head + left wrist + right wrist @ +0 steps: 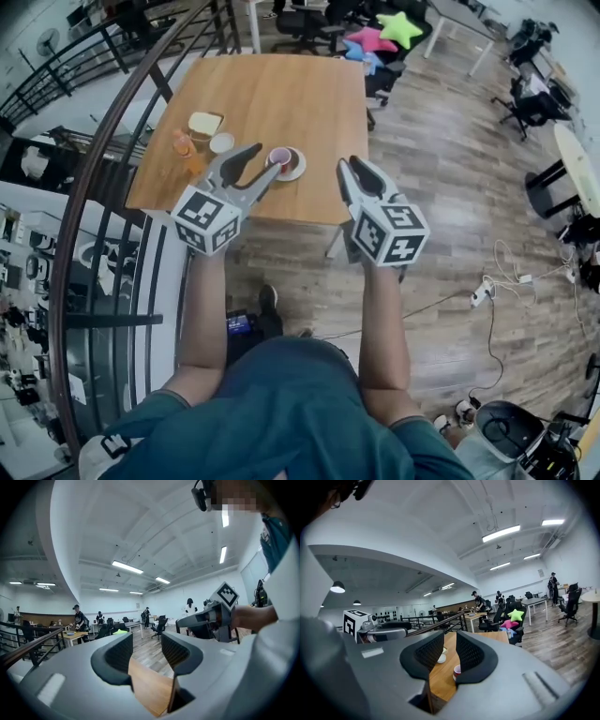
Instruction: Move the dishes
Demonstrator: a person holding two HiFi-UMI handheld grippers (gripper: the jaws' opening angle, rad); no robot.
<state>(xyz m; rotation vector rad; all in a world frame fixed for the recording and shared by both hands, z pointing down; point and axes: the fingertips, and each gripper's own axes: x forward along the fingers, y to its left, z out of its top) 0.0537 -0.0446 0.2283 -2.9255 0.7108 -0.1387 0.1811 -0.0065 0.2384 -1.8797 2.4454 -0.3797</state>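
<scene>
A wooden table point(281, 89) carries a pink cup point(279, 156) on a white saucer point(293, 170), a small white bowl point(222, 142), a cream square dish point(205, 123) and two orange items point(184, 143). My left gripper point(261, 162) hovers over the table's near edge just short of the cup, jaws close together with nothing between them point(147, 641). My right gripper point(354, 167) sits to the right of the saucer at the table's front edge, jaws nearly together and empty point(450, 641). The right gripper view shows the cup point(457, 670) and bowl point(441, 658) ahead.
A curved metal railing point(103, 141) runs along the table's left side over a drop. Office chairs and star cushions point(398, 26) stand beyond the far edge. Cables point(497, 281) lie on the wood floor at right, near a white round table point(577, 164).
</scene>
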